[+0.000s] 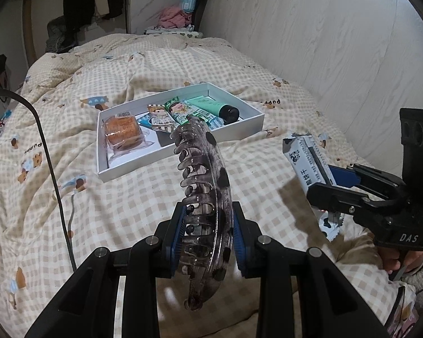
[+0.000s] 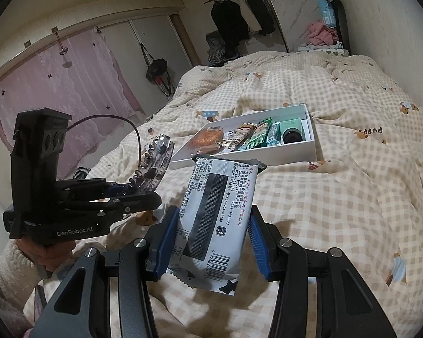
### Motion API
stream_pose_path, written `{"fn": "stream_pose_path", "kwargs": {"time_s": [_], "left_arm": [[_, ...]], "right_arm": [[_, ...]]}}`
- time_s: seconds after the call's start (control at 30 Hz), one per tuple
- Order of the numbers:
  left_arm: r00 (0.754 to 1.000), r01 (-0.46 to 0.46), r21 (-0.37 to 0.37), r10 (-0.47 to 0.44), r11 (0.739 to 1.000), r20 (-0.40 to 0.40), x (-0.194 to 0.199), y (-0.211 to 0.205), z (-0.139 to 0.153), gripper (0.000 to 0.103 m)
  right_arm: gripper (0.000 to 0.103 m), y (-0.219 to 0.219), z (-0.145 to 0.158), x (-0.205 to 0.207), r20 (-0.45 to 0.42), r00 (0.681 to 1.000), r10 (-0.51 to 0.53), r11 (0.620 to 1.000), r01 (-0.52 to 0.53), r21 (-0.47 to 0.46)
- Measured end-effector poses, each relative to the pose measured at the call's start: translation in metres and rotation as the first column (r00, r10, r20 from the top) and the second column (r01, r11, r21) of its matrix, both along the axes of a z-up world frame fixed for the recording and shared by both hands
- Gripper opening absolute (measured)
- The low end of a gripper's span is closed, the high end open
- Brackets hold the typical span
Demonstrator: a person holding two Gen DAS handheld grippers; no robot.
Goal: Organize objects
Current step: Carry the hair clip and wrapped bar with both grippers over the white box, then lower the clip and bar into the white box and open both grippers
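My left gripper (image 1: 208, 211) is shut on a translucent hair claw clip (image 1: 208, 169) with dark spots, which stands up between the blue pads above the bedspread. My right gripper (image 2: 214, 225) is shut on a white snack packet (image 2: 220, 197) with a cow pattern and a barcode, held upright. In the left wrist view that packet (image 1: 304, 157) and the right gripper (image 1: 320, 181) are at the right. The right wrist view has the left gripper (image 2: 143, 191) and the clip (image 2: 155, 163) at the left. Beyond both lies a white open box (image 1: 239, 132) (image 2: 290, 153) on the bed.
The box holds a wrapped cake (image 1: 124, 133), several snack packets and a green tube with a black cap (image 1: 214, 107). A black cable (image 1: 53, 169) arches over the checked bedspread on the left. Clothes (image 1: 173, 18) are piled at the bed's head; a wall runs along the right.
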State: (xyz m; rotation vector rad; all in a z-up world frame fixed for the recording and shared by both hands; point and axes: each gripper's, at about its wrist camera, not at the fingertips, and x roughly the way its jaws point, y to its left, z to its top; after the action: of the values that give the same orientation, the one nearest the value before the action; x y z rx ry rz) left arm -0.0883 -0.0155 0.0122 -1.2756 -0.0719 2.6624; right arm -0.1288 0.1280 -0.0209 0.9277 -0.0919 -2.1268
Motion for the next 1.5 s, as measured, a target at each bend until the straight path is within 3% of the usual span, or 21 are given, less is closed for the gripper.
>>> {"fn": "stream_pose_path", "kwargs": {"time_s": [0.13,0.3,0.5,0.53,0.63,0.7,0.77,0.83,0.93,1.1,1.27,1.47,1.5], "left_arm": [[1.000,-0.016,0.005,0.016,1.000,-0.003,-0.006,-0.003,0.005,0.034],[0.997,-0.058,0.013,0.059,0.998,-0.055,-0.019,-0.012,0.021,0.033],[0.981,-0.115,-0.005,0.112,0.993,-0.158,-0.039,-0.016,0.033,0.034],[0.979,-0.123,0.016,0.124,0.992,-0.160,-0.045,-0.018,0.033,0.034],[0.968,-0.176,0.063,0.184,0.982,-0.170,-0.064,-0.027,0.032,0.034],[0.955,-0.201,0.068,0.211,0.977,-0.208,-0.074,-0.031,0.031,0.034],[0.918,-0.241,0.082,0.255,0.967,-0.305,-0.079,-0.035,0.026,0.034],[0.884,-0.348,0.036,0.341,0.937,-0.319,-0.090,-0.039,0.018,0.034],[0.902,-0.332,0.094,0.345,0.939,-0.261,-0.105,-0.044,0.003,0.034],[0.916,-0.348,0.048,0.351,0.936,-0.193,-0.125,-0.041,-0.024,0.034],[0.920,-0.358,-0.025,0.347,0.934,-0.183,-0.129,-0.032,-0.041,0.034],[0.920,-0.359,-0.029,0.349,0.933,-0.177,-0.127,-0.032,-0.039,0.035],[0.921,-0.360,-0.024,0.351,0.933,-0.166,-0.128,-0.034,-0.038,0.040]], "right_arm": [[0.050,-0.011,-0.001,-0.015,0.068,0.996,0.052,0.998,-0.055,0.033],[0.050,-0.010,0.017,-0.041,0.105,0.992,0.074,0.997,-0.070,-0.038],[0.050,-0.021,0.037,-0.067,0.046,0.992,0.116,0.980,-0.107,-0.166],[0.050,-0.022,0.038,-0.074,0.028,0.991,0.132,0.966,-0.123,-0.228],[0.050,-0.029,0.038,-0.087,-0.019,0.995,0.100,0.960,-0.101,-0.261],[0.050,-0.039,0.033,-0.100,-0.052,0.997,0.058,0.969,-0.068,-0.239],[0.050,-0.053,0.025,-0.115,-0.074,0.997,-0.001,0.984,-0.012,-0.180],[0.050,-0.063,0.015,-0.130,-0.062,0.998,-0.034,0.990,0.025,-0.137],[0.050,-0.071,0.000,-0.143,-0.050,0.997,-0.066,0.996,0.063,-0.065],[0.050,-0.077,-0.020,-0.152,-0.053,0.992,-0.110,0.994,0.110,-0.007],[0.050,-0.089,-0.034,-0.154,-0.058,0.991,-0.117,0.990,0.121,0.074],[0.050,-0.093,-0.037,-0.153,-0.065,0.992,-0.108,0.989,0.114,0.097],[0.050,-0.094,-0.037,-0.154,-0.065,0.991,-0.117,0.986,0.123,0.109]]}}
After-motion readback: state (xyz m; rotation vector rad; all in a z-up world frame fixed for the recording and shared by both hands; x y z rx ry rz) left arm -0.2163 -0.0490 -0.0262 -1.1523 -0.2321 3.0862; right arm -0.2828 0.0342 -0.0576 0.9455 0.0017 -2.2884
